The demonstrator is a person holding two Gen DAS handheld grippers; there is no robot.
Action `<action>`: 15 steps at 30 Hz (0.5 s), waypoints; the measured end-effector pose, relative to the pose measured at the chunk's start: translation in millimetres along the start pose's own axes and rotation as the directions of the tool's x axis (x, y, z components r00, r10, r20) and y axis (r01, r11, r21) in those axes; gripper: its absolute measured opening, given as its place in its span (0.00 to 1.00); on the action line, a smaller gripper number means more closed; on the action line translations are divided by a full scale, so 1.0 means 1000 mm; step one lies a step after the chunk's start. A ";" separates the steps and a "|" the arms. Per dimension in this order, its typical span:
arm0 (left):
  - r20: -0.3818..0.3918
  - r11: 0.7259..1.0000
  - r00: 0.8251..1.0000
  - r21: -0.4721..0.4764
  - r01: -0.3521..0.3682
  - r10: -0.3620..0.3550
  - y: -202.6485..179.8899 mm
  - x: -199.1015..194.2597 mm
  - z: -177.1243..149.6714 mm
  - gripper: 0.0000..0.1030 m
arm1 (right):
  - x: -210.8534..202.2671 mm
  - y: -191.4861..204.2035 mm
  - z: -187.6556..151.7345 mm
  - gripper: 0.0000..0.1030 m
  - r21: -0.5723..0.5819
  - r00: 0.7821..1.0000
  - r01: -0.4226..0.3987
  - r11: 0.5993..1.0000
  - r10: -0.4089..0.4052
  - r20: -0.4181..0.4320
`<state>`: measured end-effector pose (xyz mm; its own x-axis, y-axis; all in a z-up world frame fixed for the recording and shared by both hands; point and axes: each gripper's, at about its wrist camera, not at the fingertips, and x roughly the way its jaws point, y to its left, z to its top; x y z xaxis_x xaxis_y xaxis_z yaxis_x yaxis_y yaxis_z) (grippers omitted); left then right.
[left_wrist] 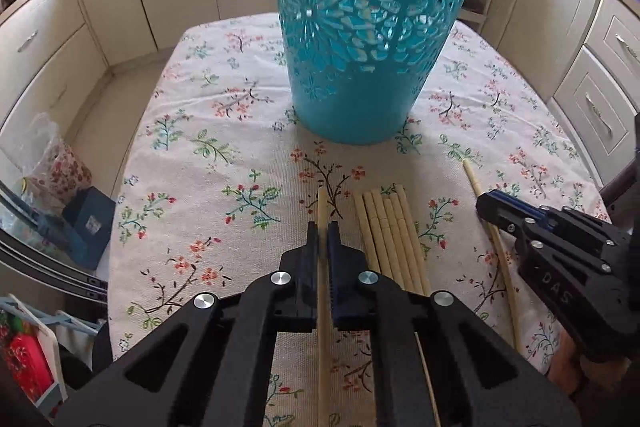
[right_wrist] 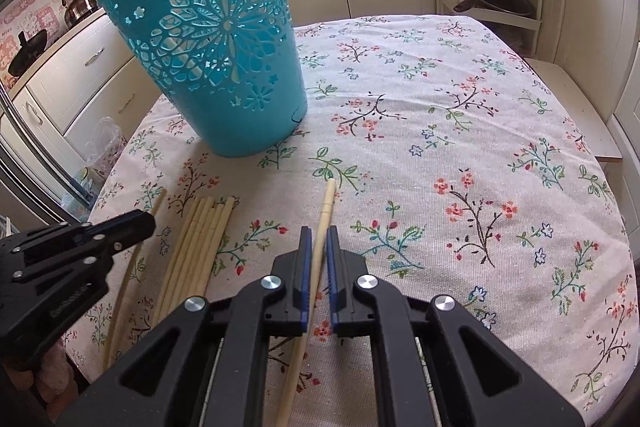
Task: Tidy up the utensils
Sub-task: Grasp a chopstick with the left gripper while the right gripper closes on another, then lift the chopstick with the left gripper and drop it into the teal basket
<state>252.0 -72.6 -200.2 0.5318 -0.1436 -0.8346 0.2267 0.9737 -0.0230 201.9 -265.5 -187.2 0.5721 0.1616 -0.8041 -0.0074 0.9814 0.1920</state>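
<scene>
Your left hand-held gripper (left_wrist: 323, 227) clamps one smooth pale wooden chopstick (left_wrist: 322, 203) — your right hand-held gripper (right_wrist: 316, 233) another slender pale chopstick (right_wrist: 326, 203) — below the perforated turquoise plastic basket (left_wrist: 360, 39).

The tall turquoise plastic basket (left_wrist: 360, 39) looks smooth and slightly glossy, its wall pierced with flower cut-outs. Under it, the cream floral woven tablecloth (right_wrist: 460, 187) covering the surface is matt with a coarse visible weave. Just before the basket lie pale, matt wooden-looking chopsticks (left_wrist: 390, 231). Each matt black plastic gripper (left_wrist: 323, 227) (right_wrist: 317, 231) carries shiny round metal bolts and ribbed blue pads.
</scene>
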 end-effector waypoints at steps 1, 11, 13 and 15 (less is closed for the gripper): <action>0.012 1.000 1.000 0.004 -0.002 0.002 0.000 -0.003 0.000 0.04 | 0.000 0.000 0.000 0.08 0.000 1.000 0.000 1.000 0.000 0.002; 0.122 1.000 0.992 0.011 0.021 -0.022 0.004 -0.037 0.006 0.04 | 0.000 -0.003 0.000 0.08 0.017 1.000 -0.015 1.000 0.015 0.009; 0.144 0.999 0.989 0.003 0.036 -0.036 0.006 -0.045 0.008 0.04 | 0.000 -0.003 0.000 0.08 0.016 1.000 -0.014 1.000 0.014 0.010; 0.179 0.998 0.982 -0.008 0.064 -0.061 0.011 -0.057 0.010 0.04 | -0.001 -0.004 0.000 0.08 0.016 1.000 -0.015 1.000 0.015 0.011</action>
<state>232.4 -55.1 -148.0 0.6541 -0.2323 -0.7199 0.2533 0.9640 -0.0810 201.6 -269.5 -187.4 0.5807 0.1753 -0.7950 -0.0030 0.9770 0.2133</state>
